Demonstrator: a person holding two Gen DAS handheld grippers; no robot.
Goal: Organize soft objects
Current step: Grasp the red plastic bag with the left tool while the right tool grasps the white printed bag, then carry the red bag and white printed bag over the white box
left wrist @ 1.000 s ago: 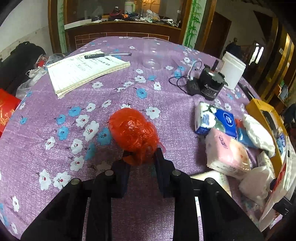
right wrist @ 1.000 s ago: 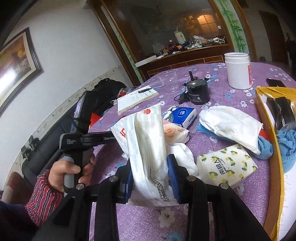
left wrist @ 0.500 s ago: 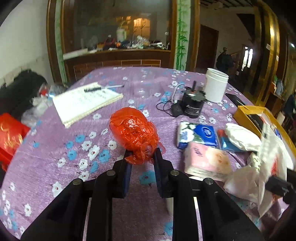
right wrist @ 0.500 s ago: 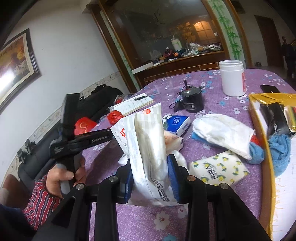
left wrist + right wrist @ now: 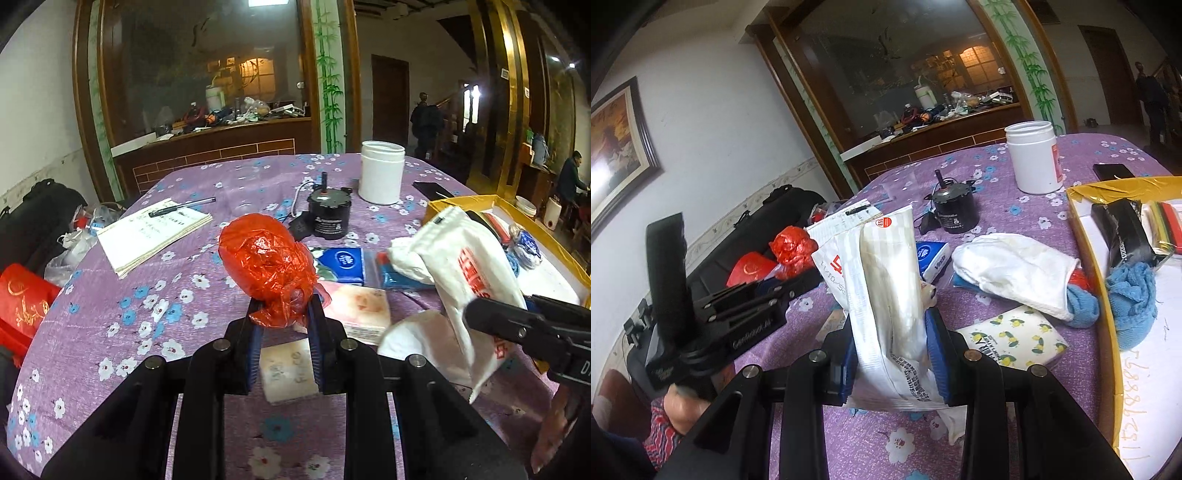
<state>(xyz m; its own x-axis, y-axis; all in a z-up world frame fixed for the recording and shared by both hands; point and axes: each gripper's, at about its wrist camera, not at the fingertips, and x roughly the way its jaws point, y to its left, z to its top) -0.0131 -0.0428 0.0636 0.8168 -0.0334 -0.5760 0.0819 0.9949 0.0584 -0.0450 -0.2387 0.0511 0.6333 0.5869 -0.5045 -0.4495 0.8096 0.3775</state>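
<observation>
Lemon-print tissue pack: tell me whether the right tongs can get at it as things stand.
Probably not yet. The right tongs are shut on the white plastic pack, so they have no free grip, though the lemon-print tissue pack lies uncovered right beside them.

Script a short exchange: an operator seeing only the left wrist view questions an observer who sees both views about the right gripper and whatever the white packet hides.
Operator: My left gripper holds the red bag. How does the other gripper hold its white packet?
Observer: The right gripper has a blue pad pressed on each side of the white packet, which stands upright between them.
Operator: What does that packet hide from me?
Observer: A lemon-printed tissue pack lies flat on the tablecloth, beside the gold box.
</observation>
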